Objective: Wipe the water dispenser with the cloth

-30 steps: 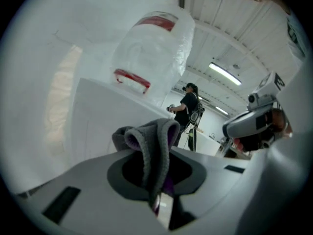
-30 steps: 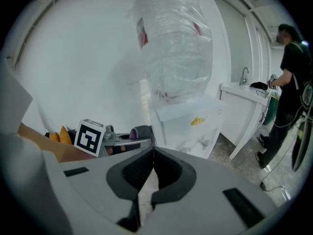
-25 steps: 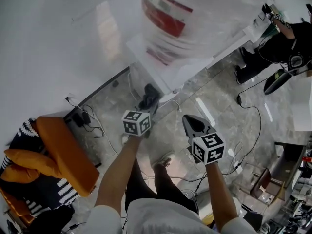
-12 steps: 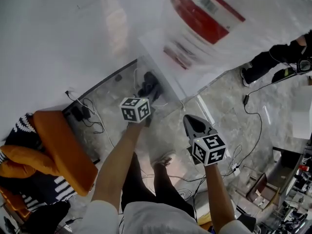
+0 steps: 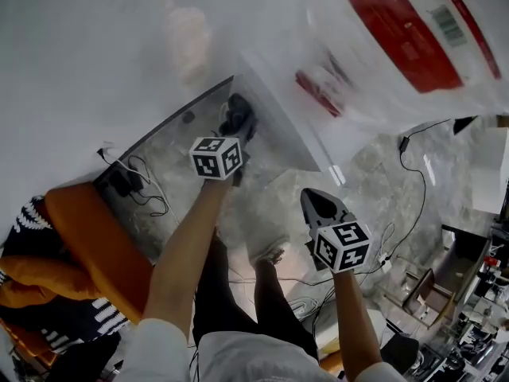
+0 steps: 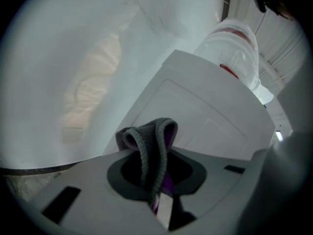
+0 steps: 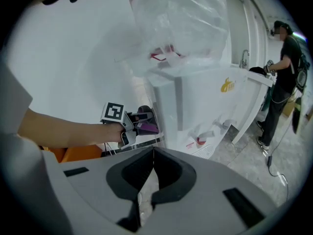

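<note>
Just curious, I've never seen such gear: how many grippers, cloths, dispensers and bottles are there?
Grey handheld two-jaw grippers: 2, left gripper, right gripper
Grey-and-purple cloth: 1
White box-shaped water dispenser: 1
Clear plastic water bottle with red label: 1
Total: 5

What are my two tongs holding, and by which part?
Left tongs: shut on the folded grey and purple cloth, gripped just below its fold, which loops past the tips. Right tongs: shut, empty.
</note>
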Demonstrator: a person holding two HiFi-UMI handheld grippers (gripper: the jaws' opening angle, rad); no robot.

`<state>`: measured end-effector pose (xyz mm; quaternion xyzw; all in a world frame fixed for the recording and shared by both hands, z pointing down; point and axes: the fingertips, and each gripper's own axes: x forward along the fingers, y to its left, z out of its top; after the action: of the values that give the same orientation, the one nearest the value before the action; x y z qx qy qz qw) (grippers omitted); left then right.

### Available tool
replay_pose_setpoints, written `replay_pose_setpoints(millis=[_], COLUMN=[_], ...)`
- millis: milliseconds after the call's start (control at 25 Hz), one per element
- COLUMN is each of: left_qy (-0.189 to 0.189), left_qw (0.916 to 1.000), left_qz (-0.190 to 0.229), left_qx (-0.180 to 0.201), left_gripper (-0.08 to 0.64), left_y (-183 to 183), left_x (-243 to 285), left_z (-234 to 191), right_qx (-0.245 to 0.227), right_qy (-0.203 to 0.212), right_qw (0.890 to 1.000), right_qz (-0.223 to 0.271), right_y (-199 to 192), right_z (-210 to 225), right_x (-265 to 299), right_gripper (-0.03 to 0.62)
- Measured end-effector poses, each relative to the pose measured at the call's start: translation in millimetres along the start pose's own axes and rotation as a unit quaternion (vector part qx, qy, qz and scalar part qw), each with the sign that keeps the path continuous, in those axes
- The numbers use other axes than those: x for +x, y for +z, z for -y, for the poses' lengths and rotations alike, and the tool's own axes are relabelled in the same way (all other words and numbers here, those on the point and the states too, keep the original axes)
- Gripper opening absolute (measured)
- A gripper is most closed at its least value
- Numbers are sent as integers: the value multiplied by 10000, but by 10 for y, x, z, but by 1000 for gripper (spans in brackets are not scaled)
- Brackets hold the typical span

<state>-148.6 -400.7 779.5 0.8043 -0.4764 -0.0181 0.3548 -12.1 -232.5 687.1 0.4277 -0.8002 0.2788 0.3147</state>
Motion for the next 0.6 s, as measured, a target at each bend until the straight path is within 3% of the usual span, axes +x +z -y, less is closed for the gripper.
replay_pose_setpoints(millis=[320, 480, 600], left_qy=[-555, -175, -119], left_qw=[9980, 9993, 9993], left_qz=[88, -102, -292], left_qx=[295, 327, 206], left_gripper=[77, 77, 77], left_y=[-38, -83, -171], left_x=[120, 159, 215], left_z=[-313, -565, -691], right_qx=[481, 532, 553], right_qy=[-340, -401, -421], right_qw=[9983, 9977, 9974], right_qz=[-23, -84, -171], right_y=[-111, -165, -232], right_z=[-120, -232, -297], right_x=[336, 467, 514], right_gripper=[14, 14, 14])
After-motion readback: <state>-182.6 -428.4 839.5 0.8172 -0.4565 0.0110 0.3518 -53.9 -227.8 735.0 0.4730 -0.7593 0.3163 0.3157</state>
